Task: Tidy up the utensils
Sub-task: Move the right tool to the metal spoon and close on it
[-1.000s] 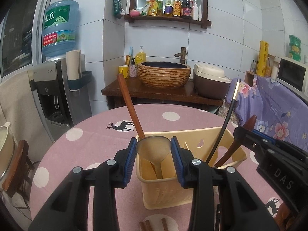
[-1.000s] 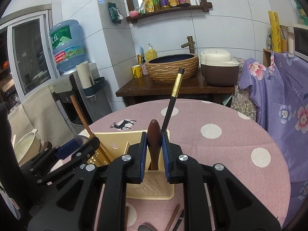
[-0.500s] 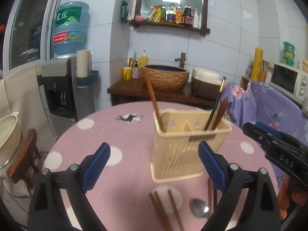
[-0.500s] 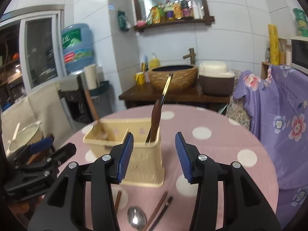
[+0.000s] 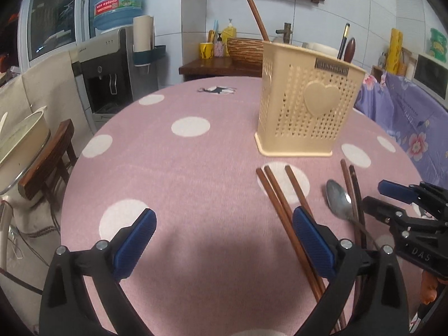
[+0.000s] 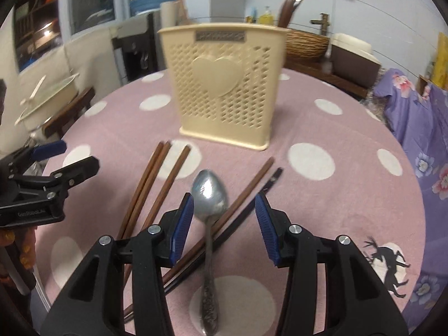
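Observation:
A cream perforated utensil holder (image 5: 305, 103) (image 6: 226, 89) stands on the pink dotted table (image 5: 179, 173) and holds a long wooden ladle, a dark spoon and a black chopstick. A metal spoon (image 6: 208, 196) (image 5: 337, 200) lies on the table in front of it, among several brown chopsticks (image 6: 151, 193) (image 5: 282, 210) and a black one (image 6: 252, 196). My right gripper (image 6: 224, 224) is open low over the spoon, its jaws either side of the spoon's neck. My left gripper (image 5: 224, 240) is open and empty, left of the chopsticks.
A water dispenser (image 5: 112, 64) with a blue bottle stands at the back left. A wooden chair (image 5: 47, 165) with a pot sits by the table's left edge. A purple floral cloth (image 6: 420, 117) hangs at the right. A basin counter (image 5: 224, 64) stands behind.
Both grippers let go of the utensils now standing in the holder, opened, and pulled back and down. The right one now sits low over the metal spoon on the table.

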Demonstrator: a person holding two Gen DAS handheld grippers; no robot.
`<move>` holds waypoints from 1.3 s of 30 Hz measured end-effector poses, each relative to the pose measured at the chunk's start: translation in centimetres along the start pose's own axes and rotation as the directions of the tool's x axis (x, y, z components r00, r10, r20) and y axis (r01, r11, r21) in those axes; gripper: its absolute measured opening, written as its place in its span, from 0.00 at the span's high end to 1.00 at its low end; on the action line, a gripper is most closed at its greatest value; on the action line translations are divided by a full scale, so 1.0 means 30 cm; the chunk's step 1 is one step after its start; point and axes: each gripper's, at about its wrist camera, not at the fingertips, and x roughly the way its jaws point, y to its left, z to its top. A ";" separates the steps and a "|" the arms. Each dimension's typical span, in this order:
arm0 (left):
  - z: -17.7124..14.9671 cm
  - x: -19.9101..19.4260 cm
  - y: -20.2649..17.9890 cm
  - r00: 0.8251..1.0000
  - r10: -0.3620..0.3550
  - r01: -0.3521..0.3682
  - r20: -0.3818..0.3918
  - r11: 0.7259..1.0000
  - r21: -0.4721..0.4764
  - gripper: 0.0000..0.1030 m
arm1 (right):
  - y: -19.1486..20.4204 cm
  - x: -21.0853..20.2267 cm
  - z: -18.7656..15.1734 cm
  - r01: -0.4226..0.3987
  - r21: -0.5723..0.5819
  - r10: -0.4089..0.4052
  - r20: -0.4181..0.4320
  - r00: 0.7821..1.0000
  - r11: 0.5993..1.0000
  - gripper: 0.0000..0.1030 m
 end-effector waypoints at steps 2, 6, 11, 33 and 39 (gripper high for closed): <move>-0.010 0.007 -0.002 1.000 -0.012 0.011 -0.020 1.000 -0.002 0.13 | 0.018 0.023 0.002 -0.043 -0.044 0.042 -0.012 0.999 0.998 0.55; -0.022 0.001 0.003 1.000 -0.018 0.018 -0.024 1.000 -0.003 0.15 | 0.029 0.079 0.037 -0.140 -0.113 0.135 -0.052 0.989 0.984 0.55; -0.027 -0.003 0.015 1.000 -0.019 0.019 -0.025 1.000 -0.023 0.15 | 0.032 0.144 0.074 -0.117 -0.165 0.102 -0.099 0.990 0.979 0.55; -0.021 0.026 -0.031 0.998 -0.039 0.039 -0.046 0.999 0.015 0.20 | 0.044 0.214 0.075 -0.079 -0.120 0.058 -0.166 0.984 0.990 0.63; -0.006 0.060 -0.060 0.994 -0.072 0.075 -0.080 0.997 0.033 0.30 | 0.022 0.174 0.089 -0.081 -0.066 0.072 -0.121 0.990 0.995 0.63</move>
